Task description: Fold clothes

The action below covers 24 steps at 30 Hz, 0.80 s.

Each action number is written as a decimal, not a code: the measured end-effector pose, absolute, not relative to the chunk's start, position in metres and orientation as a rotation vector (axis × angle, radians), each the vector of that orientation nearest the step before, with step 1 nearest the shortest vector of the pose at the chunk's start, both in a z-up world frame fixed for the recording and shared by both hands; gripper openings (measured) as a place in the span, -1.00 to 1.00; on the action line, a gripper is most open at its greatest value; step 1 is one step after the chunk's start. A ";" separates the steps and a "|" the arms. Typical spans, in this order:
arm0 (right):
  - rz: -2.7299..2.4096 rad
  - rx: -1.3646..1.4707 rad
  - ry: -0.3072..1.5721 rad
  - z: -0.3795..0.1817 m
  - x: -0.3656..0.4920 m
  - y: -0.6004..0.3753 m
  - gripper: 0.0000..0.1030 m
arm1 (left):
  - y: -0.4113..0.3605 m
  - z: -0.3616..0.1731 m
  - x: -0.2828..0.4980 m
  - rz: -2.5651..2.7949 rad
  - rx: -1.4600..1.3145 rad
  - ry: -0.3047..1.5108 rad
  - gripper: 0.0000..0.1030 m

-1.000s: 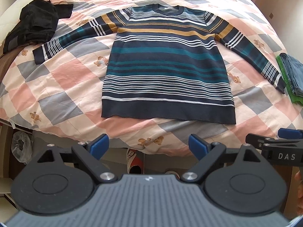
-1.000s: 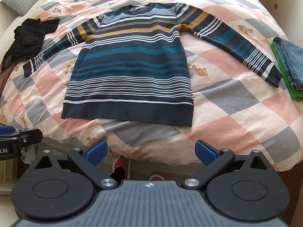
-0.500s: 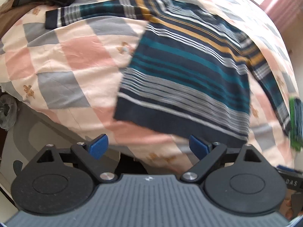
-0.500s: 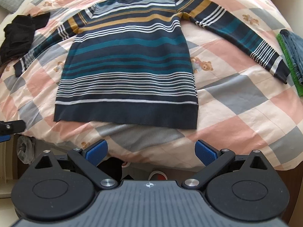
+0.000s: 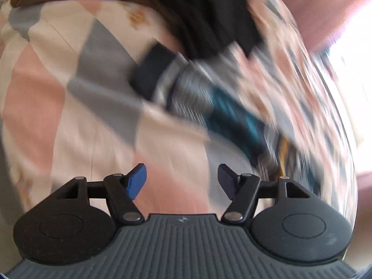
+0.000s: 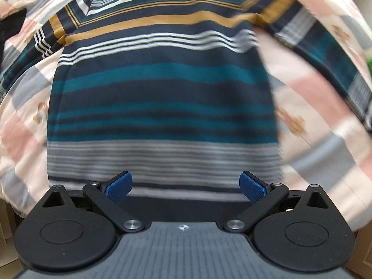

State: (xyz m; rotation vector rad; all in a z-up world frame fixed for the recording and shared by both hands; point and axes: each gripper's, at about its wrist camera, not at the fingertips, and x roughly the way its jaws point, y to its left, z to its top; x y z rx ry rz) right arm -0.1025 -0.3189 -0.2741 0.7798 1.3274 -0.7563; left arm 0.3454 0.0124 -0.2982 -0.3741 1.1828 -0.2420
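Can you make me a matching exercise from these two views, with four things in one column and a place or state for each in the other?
Things:
1. sweater
2. black clothes
3. left gripper
4. right gripper

Descriptions:
A. bunched beyond the sleeve cuff
B. above the sweater's hem, jaws wide
C. spread flat on the bed
D. above the checked cover, jaws closing, nothing between

Pairs: 1-C, 2-A, 3-D, 4-B
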 end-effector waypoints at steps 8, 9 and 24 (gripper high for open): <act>-0.703 0.824 1.297 -0.318 -0.009 -0.358 0.96 | 0.029 -0.358 0.424 -0.104 -0.454 1.125 0.24; -0.701 0.825 1.302 -0.323 -0.004 -0.361 0.96 | 0.030 -0.362 0.426 -0.096 -0.474 1.116 0.23; -0.695 0.948 1.218 -0.355 -0.029 -0.400 0.96 | -0.174 -0.230 0.298 -0.941 -0.400 0.839 -0.90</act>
